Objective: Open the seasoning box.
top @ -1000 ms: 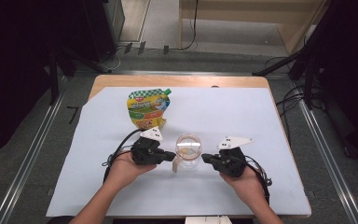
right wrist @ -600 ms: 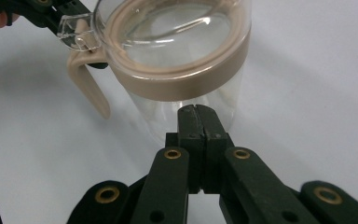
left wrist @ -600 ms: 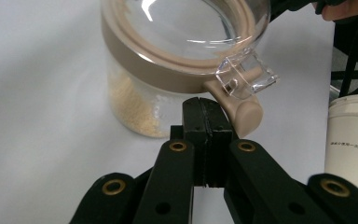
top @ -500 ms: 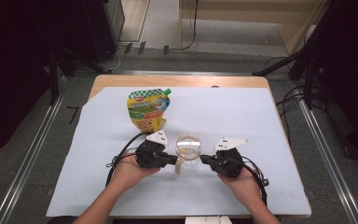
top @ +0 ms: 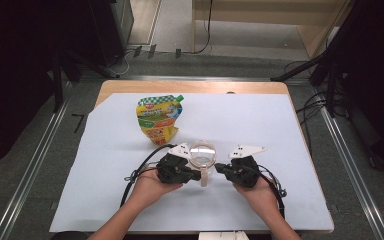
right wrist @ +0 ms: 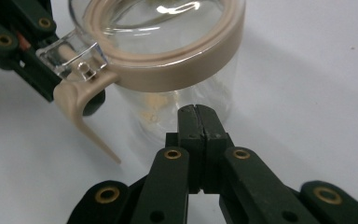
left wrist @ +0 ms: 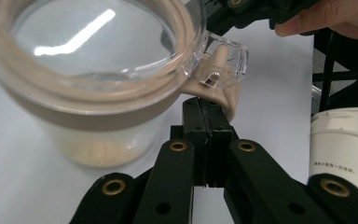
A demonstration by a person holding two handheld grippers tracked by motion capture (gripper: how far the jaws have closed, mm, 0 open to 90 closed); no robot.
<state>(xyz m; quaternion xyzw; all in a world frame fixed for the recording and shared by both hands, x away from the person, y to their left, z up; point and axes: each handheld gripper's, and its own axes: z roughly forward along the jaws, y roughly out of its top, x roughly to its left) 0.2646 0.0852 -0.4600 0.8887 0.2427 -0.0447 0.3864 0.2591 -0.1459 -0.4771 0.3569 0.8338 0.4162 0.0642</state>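
Fingers of both your grippers are pressed together empty, the left gripper under the beige latch of the clear glass jar, the right gripper beside its wall.

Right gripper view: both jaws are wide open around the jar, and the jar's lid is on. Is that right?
Not quite. The right gripper has its jaws shut together in front of the jar, not open around it; the right gripper view shows them pressed closed with nothing between. The lid is on, as you said.

A yellow-green pouch, apparently a refill pack, lies on the white sheet.
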